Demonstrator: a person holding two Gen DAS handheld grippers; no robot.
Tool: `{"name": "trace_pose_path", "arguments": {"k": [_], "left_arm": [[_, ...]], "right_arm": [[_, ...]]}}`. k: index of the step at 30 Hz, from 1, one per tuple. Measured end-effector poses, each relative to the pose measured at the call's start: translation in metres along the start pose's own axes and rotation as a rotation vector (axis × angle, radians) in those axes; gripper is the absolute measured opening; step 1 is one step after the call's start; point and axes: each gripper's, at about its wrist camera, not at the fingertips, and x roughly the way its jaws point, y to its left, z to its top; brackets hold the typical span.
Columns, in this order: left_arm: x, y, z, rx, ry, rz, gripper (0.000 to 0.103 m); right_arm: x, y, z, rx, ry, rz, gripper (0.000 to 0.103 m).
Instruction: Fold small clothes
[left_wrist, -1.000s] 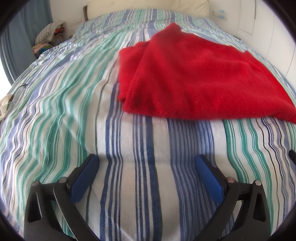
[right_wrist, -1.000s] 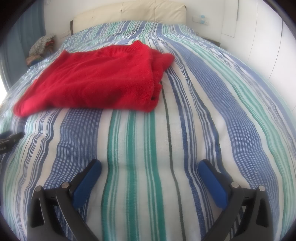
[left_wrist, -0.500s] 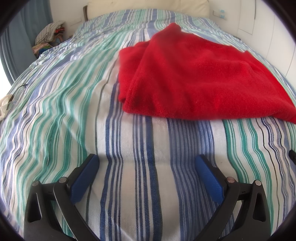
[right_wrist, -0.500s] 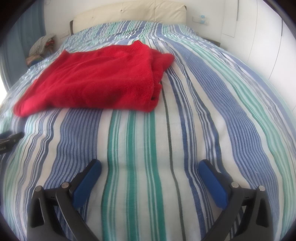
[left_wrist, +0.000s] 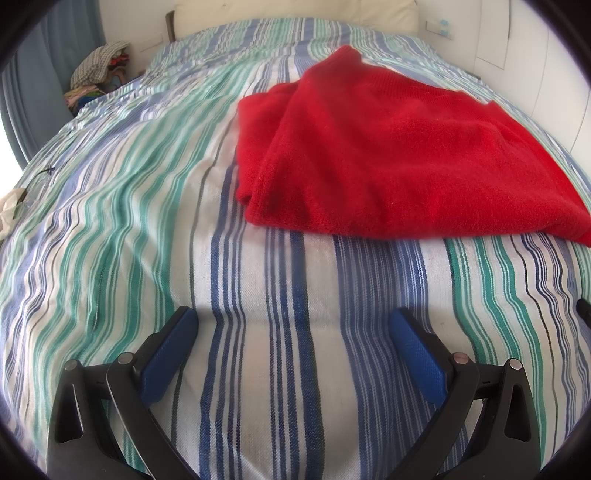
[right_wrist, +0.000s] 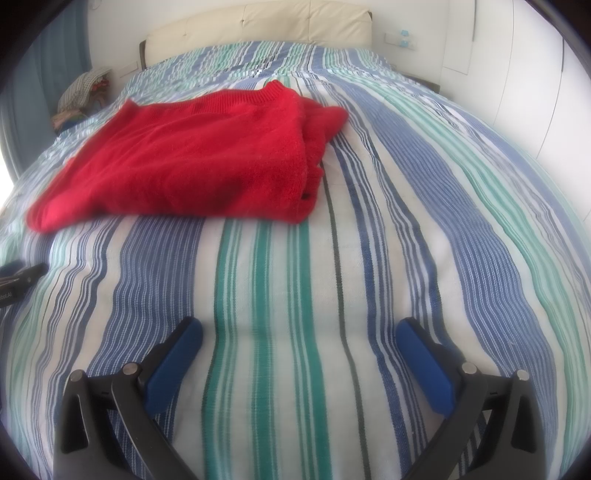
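Note:
A red knitted sweater (left_wrist: 391, 147) lies folded into a flat rectangle on the striped bedspread (left_wrist: 147, 229). In the left wrist view it lies ahead and to the right; in the right wrist view the sweater (right_wrist: 192, 162) lies ahead and to the left, its ribbed collar at the far edge. My left gripper (left_wrist: 293, 325) stands open just above the bedspread, short of the sweater's near edge, holding nothing. My right gripper (right_wrist: 301, 334) is likewise open and empty, apart from the sweater. A dark part of the left gripper (right_wrist: 18, 277) shows at the left edge of the right wrist view.
A cream headboard (right_wrist: 258, 22) and white walls close the far end of the bed. A pile of mixed clothes (left_wrist: 98, 74) sits beyond the bed's far left corner, by a blue curtain (left_wrist: 33, 88). A pale cloth (left_wrist: 11, 210) lies at the left edge.

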Motion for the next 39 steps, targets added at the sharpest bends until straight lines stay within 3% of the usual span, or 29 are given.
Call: {"name": "trace_pose_path", "arguments": {"k": [39], "left_arm": [[0.0002, -0.0022, 0.0003, 0.004, 0.000, 0.010, 0.103]], "right_arm": [[0.0041, 0.0042, 0.0037, -0.024, 0.019, -0.024, 0.103]]}}
